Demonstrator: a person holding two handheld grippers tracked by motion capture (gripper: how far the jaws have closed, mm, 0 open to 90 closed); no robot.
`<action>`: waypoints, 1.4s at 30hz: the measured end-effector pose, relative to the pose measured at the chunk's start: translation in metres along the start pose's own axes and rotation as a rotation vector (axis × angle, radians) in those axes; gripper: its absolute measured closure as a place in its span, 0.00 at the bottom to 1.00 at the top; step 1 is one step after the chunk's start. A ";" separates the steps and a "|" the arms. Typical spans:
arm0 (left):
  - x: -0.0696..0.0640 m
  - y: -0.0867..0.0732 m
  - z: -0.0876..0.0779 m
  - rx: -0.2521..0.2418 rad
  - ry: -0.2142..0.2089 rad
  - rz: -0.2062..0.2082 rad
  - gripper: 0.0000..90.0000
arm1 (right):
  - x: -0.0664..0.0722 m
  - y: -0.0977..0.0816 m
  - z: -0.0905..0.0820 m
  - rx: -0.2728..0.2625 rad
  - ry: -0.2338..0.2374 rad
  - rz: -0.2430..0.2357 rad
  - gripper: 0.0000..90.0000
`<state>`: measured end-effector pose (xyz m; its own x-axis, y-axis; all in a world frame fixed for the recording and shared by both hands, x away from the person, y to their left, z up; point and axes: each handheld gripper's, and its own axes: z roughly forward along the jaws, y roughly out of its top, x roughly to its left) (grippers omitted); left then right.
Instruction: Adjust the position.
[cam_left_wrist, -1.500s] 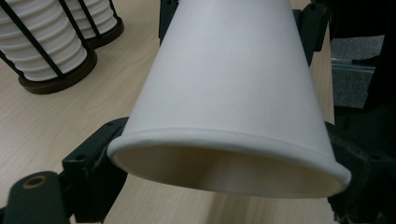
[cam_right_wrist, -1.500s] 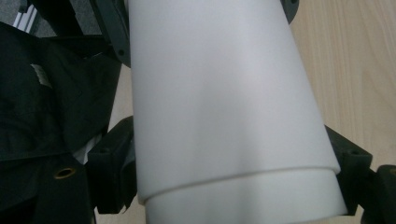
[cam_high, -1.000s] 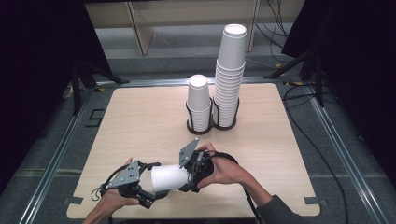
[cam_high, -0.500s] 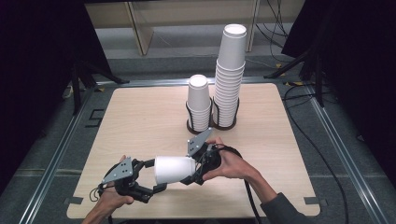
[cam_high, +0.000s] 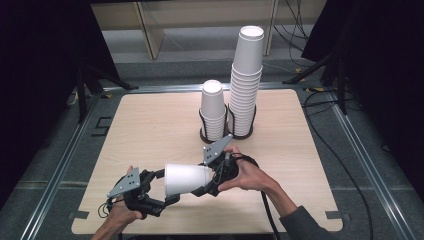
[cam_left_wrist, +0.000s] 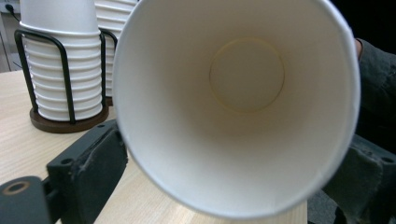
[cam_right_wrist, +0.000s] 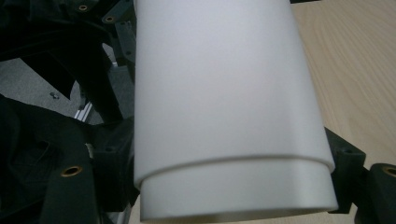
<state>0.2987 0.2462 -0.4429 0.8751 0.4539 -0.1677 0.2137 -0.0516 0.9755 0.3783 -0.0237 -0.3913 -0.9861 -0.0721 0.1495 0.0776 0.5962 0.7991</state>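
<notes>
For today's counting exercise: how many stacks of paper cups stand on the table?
2: the short stack stands at the left, and the tall stack stands right beside it.

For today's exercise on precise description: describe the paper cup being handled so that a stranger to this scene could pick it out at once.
Start at the wooden table, whose far side carries two racked cup stacks. Near its front edge, the left gripper and right gripper face each other. The cup lies sideways between them, unlike the upright stacked ones.
</notes>
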 end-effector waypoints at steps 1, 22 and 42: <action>-0.001 0.000 0.000 -0.003 0.001 -0.001 0.06 | 0.000 0.000 0.000 0.001 0.007 0.003 0.28; 0.000 0.001 -0.002 -0.029 -0.035 0.033 0.09 | -0.001 -0.005 0.011 0.004 0.049 -0.006 0.28; -0.004 0.002 0.002 0.118 0.016 0.128 0.16 | 0.011 0.005 0.009 0.200 -0.128 -0.104 0.19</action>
<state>0.2965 0.2425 -0.4403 0.8915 0.4512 -0.0399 0.1512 -0.2134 0.9652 0.3668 -0.0140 -0.3909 -0.9988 -0.0472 -0.0120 -0.0429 0.7384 0.6730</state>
